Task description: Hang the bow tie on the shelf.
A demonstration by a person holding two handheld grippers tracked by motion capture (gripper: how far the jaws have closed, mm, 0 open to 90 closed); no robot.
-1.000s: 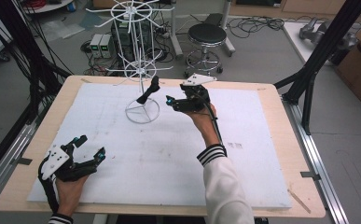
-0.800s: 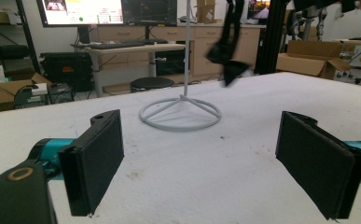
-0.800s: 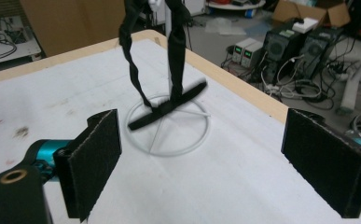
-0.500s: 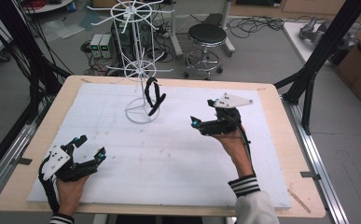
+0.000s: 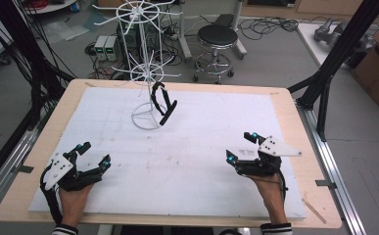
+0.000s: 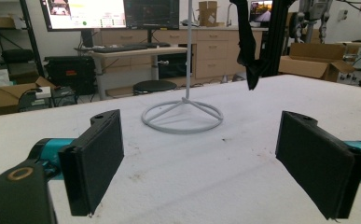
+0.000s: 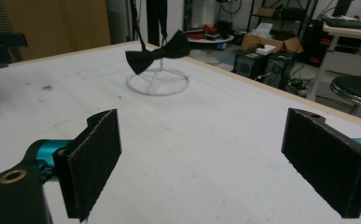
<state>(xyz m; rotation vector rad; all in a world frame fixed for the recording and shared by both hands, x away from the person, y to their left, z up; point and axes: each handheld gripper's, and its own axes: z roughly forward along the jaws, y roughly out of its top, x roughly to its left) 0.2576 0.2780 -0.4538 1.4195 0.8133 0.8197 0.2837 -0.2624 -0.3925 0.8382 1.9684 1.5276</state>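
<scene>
Lab room seen: grey floor, cable tangle at the back, round stool (image 5: 217, 36) beyond the far edge, cardboard boxes at right, black frame struts either side. Monitors and wooden drawers seen behind in left gripper view.

Worktop (image 5: 285, 105) wood-edged, covered by a white sheet (image 5: 201, 147), scuffed and speckled with dirt near the middle.

White wire rack (image 5: 145, 63) stood at far centre-left on a ring base (image 5: 147, 120), spoked arms at two levels.

Black bow tie (image 5: 163, 103) hung by its strap from a lower arm of the rack, bow dangling tilted just above the sheet, beside the ring base. Bow shape plain in right gripper view (image 7: 157, 53); edge-on dark strip in left gripper view (image 6: 248, 44).

Left hand-held gripper (image 5: 93, 155) held low at near-left, jaws spread wide, nothing between. Right hand-held gripper (image 5: 241, 147) at near-right, grey plate on top, jaws likewise spread, nothing gripped. Both well apart from the rack; bare sheet between.
</scene>
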